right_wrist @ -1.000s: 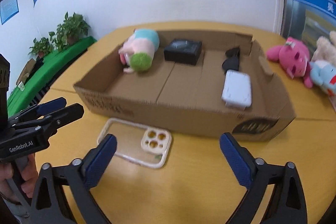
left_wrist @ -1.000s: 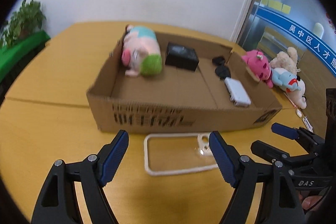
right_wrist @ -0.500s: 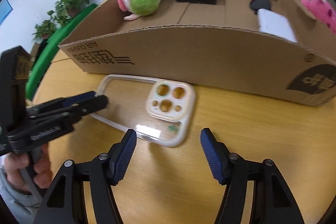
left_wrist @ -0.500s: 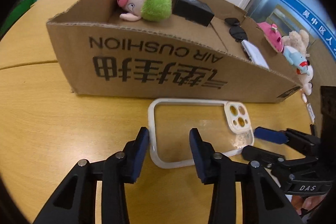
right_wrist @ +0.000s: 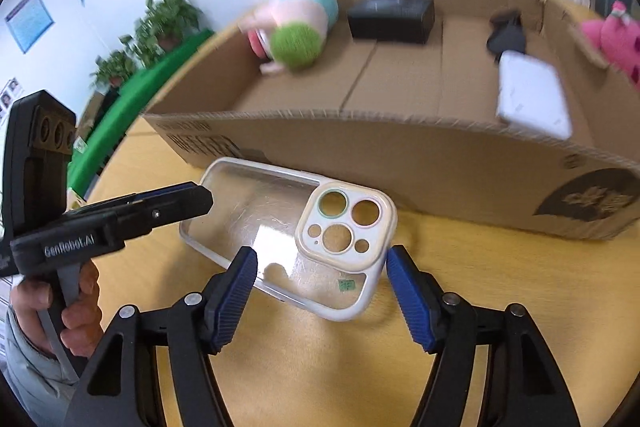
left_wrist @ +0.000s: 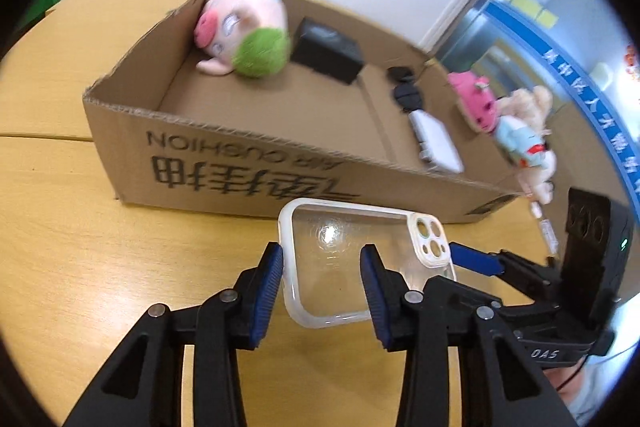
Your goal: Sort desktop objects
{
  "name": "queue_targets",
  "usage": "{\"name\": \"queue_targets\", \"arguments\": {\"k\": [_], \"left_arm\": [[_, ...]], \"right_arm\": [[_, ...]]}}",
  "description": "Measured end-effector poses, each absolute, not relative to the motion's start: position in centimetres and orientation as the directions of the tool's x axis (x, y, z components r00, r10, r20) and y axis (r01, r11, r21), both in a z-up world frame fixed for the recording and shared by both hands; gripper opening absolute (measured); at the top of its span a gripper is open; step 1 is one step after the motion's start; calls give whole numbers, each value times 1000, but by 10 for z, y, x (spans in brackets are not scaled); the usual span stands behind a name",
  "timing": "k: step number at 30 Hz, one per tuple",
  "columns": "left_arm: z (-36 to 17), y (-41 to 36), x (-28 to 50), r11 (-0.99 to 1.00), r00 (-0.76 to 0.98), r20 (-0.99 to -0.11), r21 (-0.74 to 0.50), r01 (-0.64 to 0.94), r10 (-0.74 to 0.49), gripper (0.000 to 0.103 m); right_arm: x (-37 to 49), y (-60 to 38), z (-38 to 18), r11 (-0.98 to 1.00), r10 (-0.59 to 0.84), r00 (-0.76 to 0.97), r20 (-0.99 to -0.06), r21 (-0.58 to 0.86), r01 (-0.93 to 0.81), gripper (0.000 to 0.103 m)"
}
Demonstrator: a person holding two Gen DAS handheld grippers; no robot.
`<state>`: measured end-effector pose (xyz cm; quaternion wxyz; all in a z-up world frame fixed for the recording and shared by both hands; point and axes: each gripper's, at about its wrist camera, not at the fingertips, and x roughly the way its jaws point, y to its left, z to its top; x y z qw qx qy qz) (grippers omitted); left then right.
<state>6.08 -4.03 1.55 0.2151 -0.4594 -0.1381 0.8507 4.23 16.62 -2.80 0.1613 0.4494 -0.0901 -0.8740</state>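
On table [right_wrist: 500, 287], phone case [right_wrist: 288, 235] lies parallel to box [right_wrist: 400, 163].

Even, bright indoor light falls on my work. Glare spots sit on the clear plastic phone case [left_wrist: 352, 259]. Motion blur smears the shallow brown cardboard box [right_wrist: 400, 147] and its contents. Fisheye bending curves edges; corners vignette black.

An office interior: white walls carry blue printed posters [right_wrist: 28, 21], potted green plants [right_wrist: 168, 21] line one side, beyond a yellow wooden bench [right_wrist: 500, 291]
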Motion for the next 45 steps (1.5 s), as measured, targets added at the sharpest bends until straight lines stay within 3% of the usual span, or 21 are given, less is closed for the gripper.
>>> {"name": "queue_targets", "arguments": {"k": [7,11,20,22,36,45], "left_arm": [[26,-30,80,-823,-449,-690,-492,-283,567,39],[30,-21,96,-835,-415,-725,-472,-282,550,39],[10,-22,132,-824,-305,-767,-504,-260,565,39],[5,-23,137,-813,-282,-764,-519,-266,580,39],[-29,-13,123,-840,-208,-817,-501,-209,538,45],[6,-18,118,-821,-351,-743,-516,-243,571,45]], "right_arm": [[78,184,-25,-912,-407,-541,-736,365,188,73],[96,189,-23,-894,-442,-509,-739,409,183,73],[128,193,-32,-833,-546,-405,-733,526,169,87],[130,191,-37,-831,-551,-387,-739,528,177,92],[110,181,-54,-867,-495,-360,-791,474,151,94],[110,186,-24,-865,-495,-460,-737,468,181,95]]}}
